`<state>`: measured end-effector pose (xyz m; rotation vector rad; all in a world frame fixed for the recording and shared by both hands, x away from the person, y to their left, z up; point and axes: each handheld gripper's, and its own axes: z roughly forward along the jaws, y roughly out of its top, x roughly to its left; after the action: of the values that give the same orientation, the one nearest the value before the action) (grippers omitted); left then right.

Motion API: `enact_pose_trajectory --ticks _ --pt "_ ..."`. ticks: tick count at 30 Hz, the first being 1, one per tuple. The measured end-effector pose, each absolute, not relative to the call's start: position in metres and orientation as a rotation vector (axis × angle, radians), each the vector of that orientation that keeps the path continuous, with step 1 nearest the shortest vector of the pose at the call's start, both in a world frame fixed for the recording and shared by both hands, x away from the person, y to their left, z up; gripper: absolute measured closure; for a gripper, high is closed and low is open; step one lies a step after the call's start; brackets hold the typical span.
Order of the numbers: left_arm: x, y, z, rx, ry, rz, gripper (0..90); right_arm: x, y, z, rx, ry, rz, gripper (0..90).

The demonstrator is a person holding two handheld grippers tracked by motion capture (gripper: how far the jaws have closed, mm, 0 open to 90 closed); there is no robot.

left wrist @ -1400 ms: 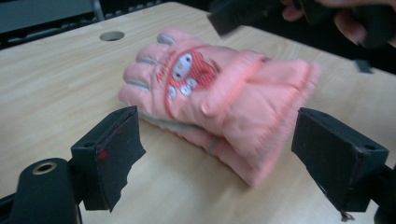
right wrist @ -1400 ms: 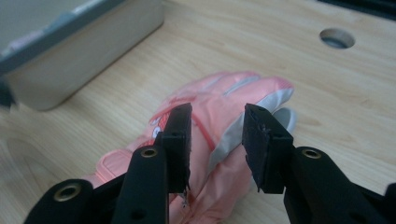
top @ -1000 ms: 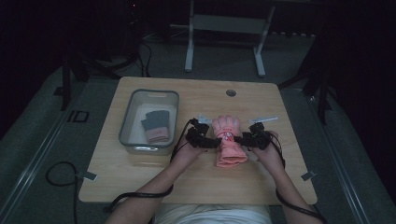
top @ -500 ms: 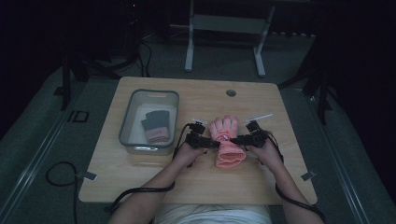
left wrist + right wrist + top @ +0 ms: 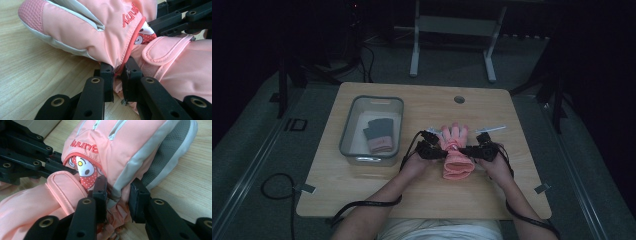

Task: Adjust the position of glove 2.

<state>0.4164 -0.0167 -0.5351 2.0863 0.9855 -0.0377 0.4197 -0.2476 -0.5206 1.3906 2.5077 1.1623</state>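
Pink glove [image 5: 455, 150] flat on table [image 5: 362, 190], wrist pinched between left gripper [image 5: 438, 151] and right gripper [image 5: 467, 151].

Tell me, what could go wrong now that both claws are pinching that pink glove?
The left gripper has just closed on only a thin fold at the pink glove wrist, so the fabric might slip out when pulled. The right gripper, which was also closing, pinches the bunched opposite side; pulling apart could strain the seam or drag the glove across the table.

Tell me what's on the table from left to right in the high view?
Clear bin with folded gloves inside → left gripper → pink glove → right gripper.
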Motion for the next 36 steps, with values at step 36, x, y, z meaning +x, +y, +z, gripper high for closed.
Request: enact_pose_trajectory --ticks 36 --pt "0.412 0.085 -0.391 2.059 0.953 0.232 81.2 0.425 -0.150 -0.394 1.081 2.376 1.339 73.7"
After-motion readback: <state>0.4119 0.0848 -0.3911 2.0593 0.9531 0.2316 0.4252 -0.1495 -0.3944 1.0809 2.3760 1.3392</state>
